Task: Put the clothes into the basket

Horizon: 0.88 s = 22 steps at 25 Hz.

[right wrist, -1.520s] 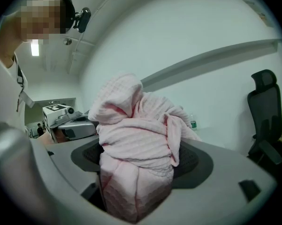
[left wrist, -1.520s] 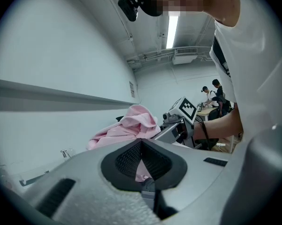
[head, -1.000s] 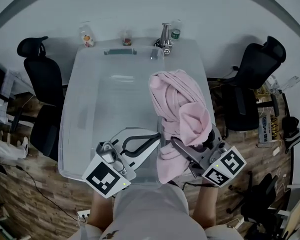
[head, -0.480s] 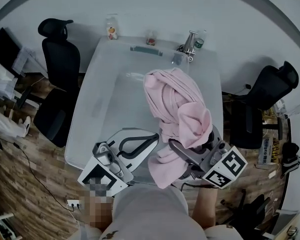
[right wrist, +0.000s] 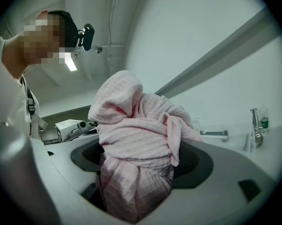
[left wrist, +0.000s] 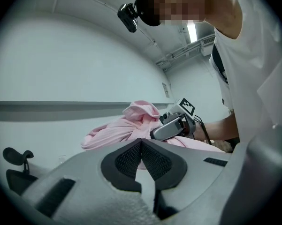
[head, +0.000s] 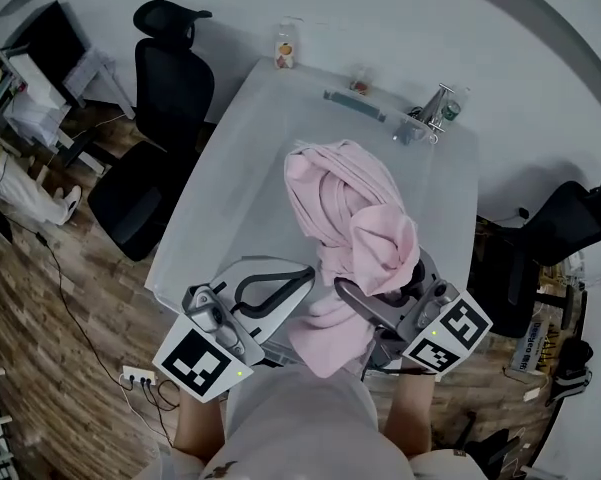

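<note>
Right gripper [right wrist: 141,161] is clamped on the pink cloth [right wrist: 131,121]: we see both dark pads pressed against the bundle, fabric bulging up over them and hanging down through the gap. In the head view the right gripper [head: 380,290] sits low and right of centre, its marker cube toward the person, with the cloth [head: 345,198] piled up from the jaws in a twisted lump and a tail drooping below them. The cloth is held in the air, not lying in anything. Left gripper [left wrist: 141,146] has its jaws pressed together at the tips with nothing between them. We see it in the head view [head: 298,278] just beside the right one, pointing in toward the cloth's lower part but not touching it. From the left gripper view the cloth [left wrist: 126,125] and the other gripper are just ahead, a bare forearm behind them. Under both grippers in the head view is the basket [head: 250,168], a big pale see-through tub with a handle [head: 352,105] on its far end; the cloth overlaps its right half. Beyond the far end stand a small bottle [head: 285,44], a metal fitting [head: 435,108] and a green-labelled bottle [head: 452,108]. One black office chair [head: 165,118] stands left of the tub and another [head: 565,233] right of it, on a wood floor [head: 70,298] with a power strip [head: 140,376].
</note>
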{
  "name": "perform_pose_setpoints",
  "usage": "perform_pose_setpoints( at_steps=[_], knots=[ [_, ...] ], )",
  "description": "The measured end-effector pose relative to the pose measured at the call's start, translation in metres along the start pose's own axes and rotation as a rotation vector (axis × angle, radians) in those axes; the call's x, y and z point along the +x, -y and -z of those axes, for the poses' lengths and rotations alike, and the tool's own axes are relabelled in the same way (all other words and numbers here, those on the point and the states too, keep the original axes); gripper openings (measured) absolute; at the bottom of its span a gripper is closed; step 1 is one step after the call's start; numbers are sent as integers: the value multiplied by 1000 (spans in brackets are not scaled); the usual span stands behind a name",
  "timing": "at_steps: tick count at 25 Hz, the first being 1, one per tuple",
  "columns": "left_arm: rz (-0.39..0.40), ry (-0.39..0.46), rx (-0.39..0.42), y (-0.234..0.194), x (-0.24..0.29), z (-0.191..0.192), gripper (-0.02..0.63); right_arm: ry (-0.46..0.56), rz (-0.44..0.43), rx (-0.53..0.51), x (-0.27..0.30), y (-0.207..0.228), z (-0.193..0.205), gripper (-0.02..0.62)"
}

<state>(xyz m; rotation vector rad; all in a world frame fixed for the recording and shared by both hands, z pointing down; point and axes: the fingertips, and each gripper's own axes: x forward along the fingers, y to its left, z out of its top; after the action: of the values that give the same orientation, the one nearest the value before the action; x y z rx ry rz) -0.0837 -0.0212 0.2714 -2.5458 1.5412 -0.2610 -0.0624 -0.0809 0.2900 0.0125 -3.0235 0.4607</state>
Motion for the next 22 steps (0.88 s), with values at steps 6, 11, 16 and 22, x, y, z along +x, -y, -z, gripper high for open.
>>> perform_pose_setpoints(
  at_steps=[6, 11, 16, 22],
  knots=[
    [-87, -32, -29, -14, -29, 12, 5, -55, -87, 29, 35, -11, 17, 407],
    [-148, -52, -53, -20, -51, 20, 5, -117, -150, 41, 59, -21, 35, 407],
    [-191, -66, -74, -22, -70, 30, 5, -163, -197, 45, 77, -34, 52, 407],
    [-228, -79, -101, -24, -86, 45, 5, -244, -250, 52, 95, -43, 75, 407]
  ],
)
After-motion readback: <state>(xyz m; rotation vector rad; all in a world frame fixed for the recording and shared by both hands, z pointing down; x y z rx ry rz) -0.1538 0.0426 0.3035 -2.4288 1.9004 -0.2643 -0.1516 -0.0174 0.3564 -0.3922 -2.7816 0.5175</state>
